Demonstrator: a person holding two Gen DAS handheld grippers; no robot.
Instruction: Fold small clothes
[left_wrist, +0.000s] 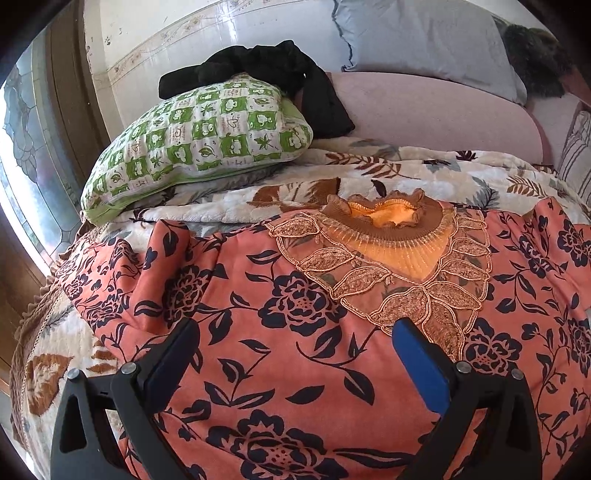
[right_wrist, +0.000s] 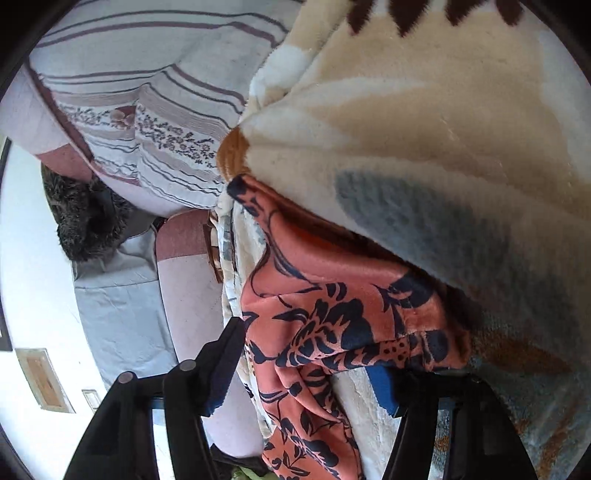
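1. A coral floral garment (left_wrist: 280, 332) is seen spread flat on the leaf-print blanket (left_wrist: 424, 173), its embroidered neckline (left_wrist: 391, 258) pointing toward the sofa back (left_wrist: 424, 110).
2. The left gripper (left_wrist: 291, 343) is held over the garment's middle, jaws wide apart, nothing pinched between them.
3. A green checked pillow (left_wrist: 199, 147) is seen on the blanket beyond, a black cloth (left_wrist: 280, 74) draped over its top.
4. The right gripper (right_wrist: 314, 354) is seen at the garment's edge (right_wrist: 332, 317), jaws apart, a coral fold lying between them, unclamped.
5. A striped cushion (right_wrist: 147, 92) is seen behind.
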